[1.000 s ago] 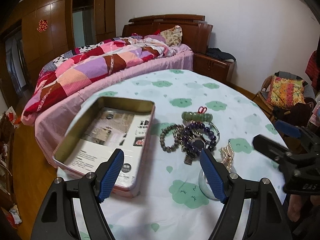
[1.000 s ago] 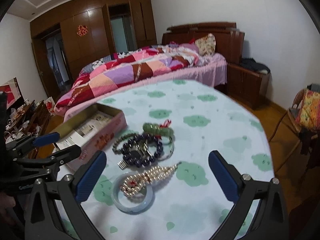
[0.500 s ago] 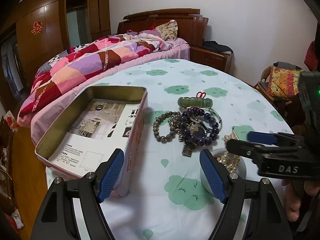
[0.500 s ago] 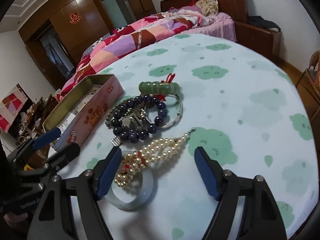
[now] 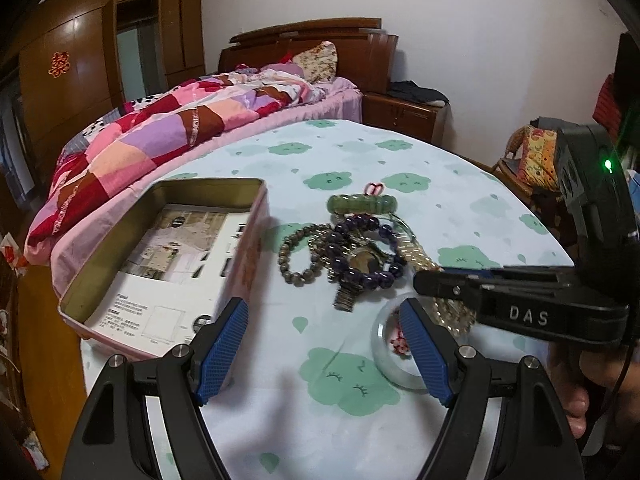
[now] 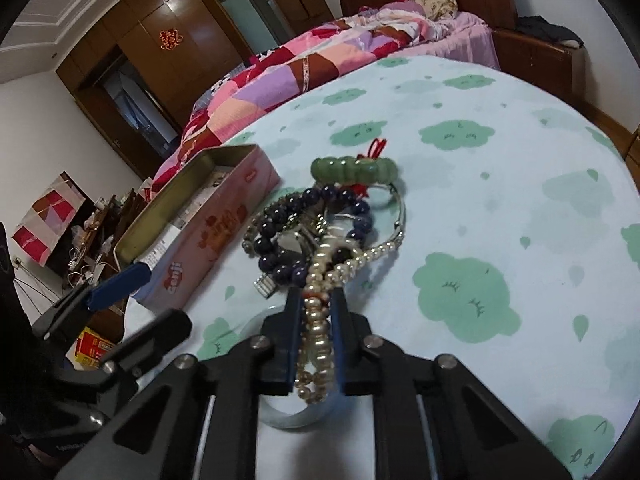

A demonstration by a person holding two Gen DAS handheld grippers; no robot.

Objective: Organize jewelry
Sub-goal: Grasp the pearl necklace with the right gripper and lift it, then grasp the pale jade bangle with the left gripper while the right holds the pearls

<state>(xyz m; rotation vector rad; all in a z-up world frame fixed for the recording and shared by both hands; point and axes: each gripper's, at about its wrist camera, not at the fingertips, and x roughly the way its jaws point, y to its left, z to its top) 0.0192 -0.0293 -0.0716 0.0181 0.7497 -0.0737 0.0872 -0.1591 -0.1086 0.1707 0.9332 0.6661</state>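
Note:
A pile of jewelry lies on the cloud-print tablecloth: a green jade bracelet (image 5: 362,203) (image 6: 354,169), a dark purple bead bracelet (image 5: 366,250) (image 6: 280,248), a brown bead bracelet (image 5: 298,256), a pearl necklace (image 6: 320,312) and a pale glass bangle (image 5: 390,348) (image 6: 288,416). An open pink tin box (image 5: 168,256) (image 6: 200,224) with printed paper inside stands left of the pile. My right gripper (image 6: 316,294) is shut on the pearl necklace, over the bangle; it also shows in the left wrist view (image 5: 436,280). My left gripper (image 5: 324,328) is open and empty, low over the cloth before the pile.
The round table (image 5: 460,184) drops off at its left and front edges. A bed with a patchwork quilt (image 5: 180,128) stands behind it. A wooden nightstand (image 5: 404,116) and a chair with a bright cushion (image 5: 532,156) stand at the right.
My right gripper has moved forward and down onto the pearl necklace and closed on it. My left gripper has edged closer to the tin and the pile, still open.

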